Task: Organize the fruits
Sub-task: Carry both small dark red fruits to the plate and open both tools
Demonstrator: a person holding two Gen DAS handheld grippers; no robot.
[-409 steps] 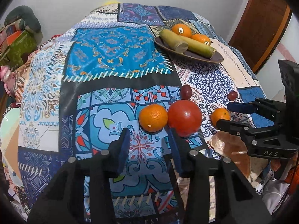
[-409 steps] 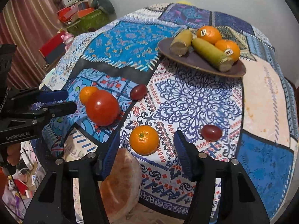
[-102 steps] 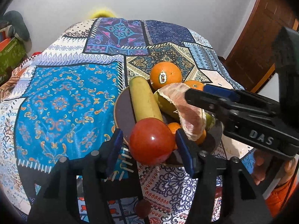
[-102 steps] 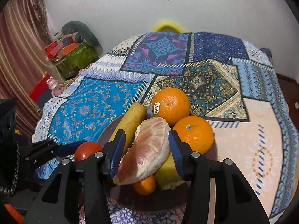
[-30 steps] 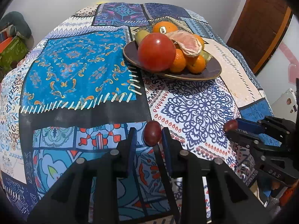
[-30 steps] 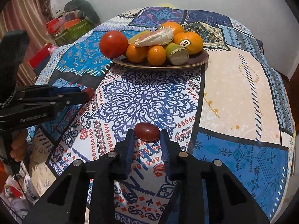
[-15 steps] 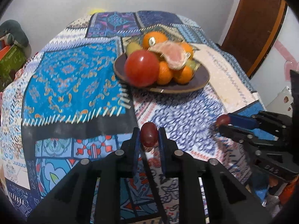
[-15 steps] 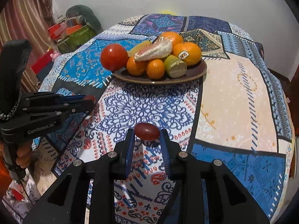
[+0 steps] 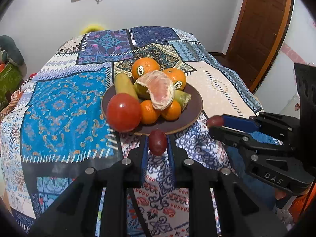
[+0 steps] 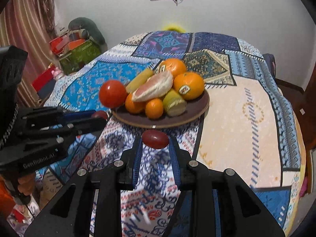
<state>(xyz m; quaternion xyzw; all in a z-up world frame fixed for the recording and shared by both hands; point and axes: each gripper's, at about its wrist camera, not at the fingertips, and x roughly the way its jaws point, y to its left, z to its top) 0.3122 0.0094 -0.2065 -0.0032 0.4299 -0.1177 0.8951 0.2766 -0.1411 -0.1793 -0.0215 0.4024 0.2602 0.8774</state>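
Note:
A dark brown plate (image 9: 194,106) on the patterned tablecloth holds a red tomato (image 9: 124,112), several oranges (image 9: 145,68), a peeled pomelo piece (image 9: 158,88) and yellow-green fruit. My left gripper (image 9: 157,144) is shut on a dark red grape (image 9: 157,142), held above the cloth just short of the plate's near rim. My right gripper (image 10: 156,140) is shut on a second dark red grape (image 10: 155,138), also just before the plate (image 10: 199,108). Each gripper shows in the other's view, the right (image 9: 214,123) and the left (image 10: 98,116).
The table (image 9: 59,102) is round with a drooping patchwork cloth. A brown door (image 9: 262,25) stands at the right. Boxes and a cushion (image 10: 79,47) are piled left of the table by a curtain. A white wall with a mounted screen is behind.
Both grippers have lifted and moved forward toward the plate, each still holding its grape. The plate now looks larger and closer in both views.

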